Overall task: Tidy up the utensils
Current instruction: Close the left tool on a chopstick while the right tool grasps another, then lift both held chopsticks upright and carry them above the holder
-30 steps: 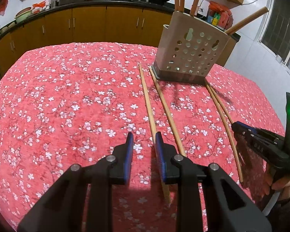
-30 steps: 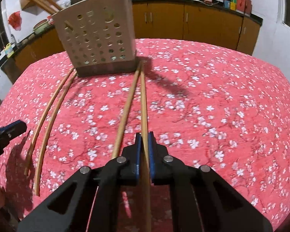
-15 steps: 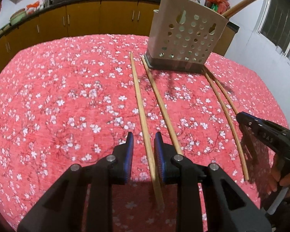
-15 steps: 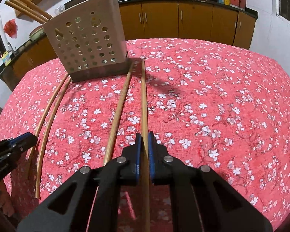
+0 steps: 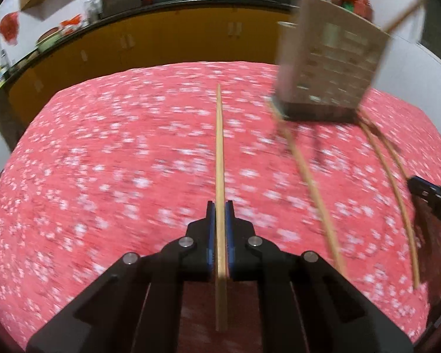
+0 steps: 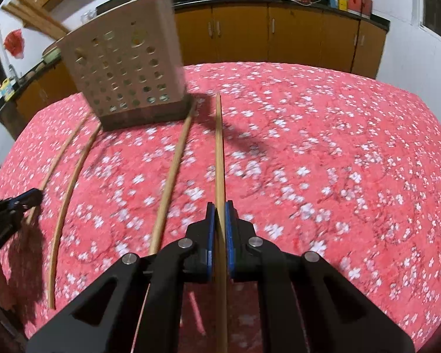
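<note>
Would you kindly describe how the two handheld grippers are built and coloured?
Both the left gripper and the right gripper look alike: matte black angular linkage arms, round silver pivot bolts, and flat blue pads lining the inner fingers. No cables or sleeves are visible.

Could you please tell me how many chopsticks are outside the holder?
4: one chopstick in the left gripper, one in the right gripper, two lying on the tablecloth. Others stand in the holder.

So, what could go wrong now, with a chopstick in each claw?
1. The left claw grips one chopstick and the right claw another chopstick, each with a long part sticking out ahead; either may swivel or slip.
2. Sticks already lean out of the holder, so a new one could catch on them.
</note>
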`<action>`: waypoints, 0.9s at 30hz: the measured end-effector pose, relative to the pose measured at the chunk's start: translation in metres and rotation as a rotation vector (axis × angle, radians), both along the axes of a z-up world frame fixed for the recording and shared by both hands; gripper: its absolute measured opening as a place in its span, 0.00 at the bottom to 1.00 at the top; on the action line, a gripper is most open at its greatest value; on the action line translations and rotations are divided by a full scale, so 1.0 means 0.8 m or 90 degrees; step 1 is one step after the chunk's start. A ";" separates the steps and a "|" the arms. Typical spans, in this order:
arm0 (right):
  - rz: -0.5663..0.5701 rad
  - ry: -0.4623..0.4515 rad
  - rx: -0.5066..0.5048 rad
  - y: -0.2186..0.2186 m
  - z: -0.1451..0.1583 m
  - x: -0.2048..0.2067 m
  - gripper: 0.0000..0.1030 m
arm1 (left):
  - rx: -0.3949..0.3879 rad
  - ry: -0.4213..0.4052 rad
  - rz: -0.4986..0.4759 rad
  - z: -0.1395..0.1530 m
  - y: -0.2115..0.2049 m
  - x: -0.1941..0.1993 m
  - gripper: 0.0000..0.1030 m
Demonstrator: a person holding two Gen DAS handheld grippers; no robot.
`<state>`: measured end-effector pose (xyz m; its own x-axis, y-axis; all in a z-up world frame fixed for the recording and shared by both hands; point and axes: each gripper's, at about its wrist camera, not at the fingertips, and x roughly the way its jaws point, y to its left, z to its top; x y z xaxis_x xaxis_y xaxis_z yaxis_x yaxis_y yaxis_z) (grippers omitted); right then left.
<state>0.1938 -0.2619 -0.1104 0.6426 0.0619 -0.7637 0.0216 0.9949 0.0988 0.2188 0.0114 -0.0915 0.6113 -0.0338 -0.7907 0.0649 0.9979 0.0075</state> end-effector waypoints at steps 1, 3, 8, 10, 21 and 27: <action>-0.008 -0.003 -0.002 -0.005 0.000 0.003 0.08 | -0.001 0.000 0.011 0.000 0.010 0.005 0.08; -0.022 -0.008 -0.002 -0.013 -0.001 0.007 0.08 | -0.009 -0.001 0.018 0.000 0.022 0.010 0.08; -0.027 -0.012 0.004 -0.019 -0.002 0.009 0.08 | -0.020 -0.009 0.017 -0.001 0.029 0.009 0.09; -0.027 -0.012 0.007 -0.020 -0.002 0.010 0.08 | -0.030 -0.008 0.018 -0.002 0.031 0.010 0.09; -0.028 -0.012 0.025 -0.023 -0.004 0.008 0.08 | -0.056 -0.007 0.020 0.000 0.039 0.002 0.09; -0.029 -0.012 0.029 -0.023 -0.003 0.009 0.08 | -0.068 -0.007 0.021 0.002 0.044 0.000 0.09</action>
<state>0.2006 -0.2805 -0.1125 0.6597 0.0668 -0.7486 0.0639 0.9874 0.1444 0.2187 0.0469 -0.0899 0.6224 -0.0975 -0.7766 0.0328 0.9946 -0.0986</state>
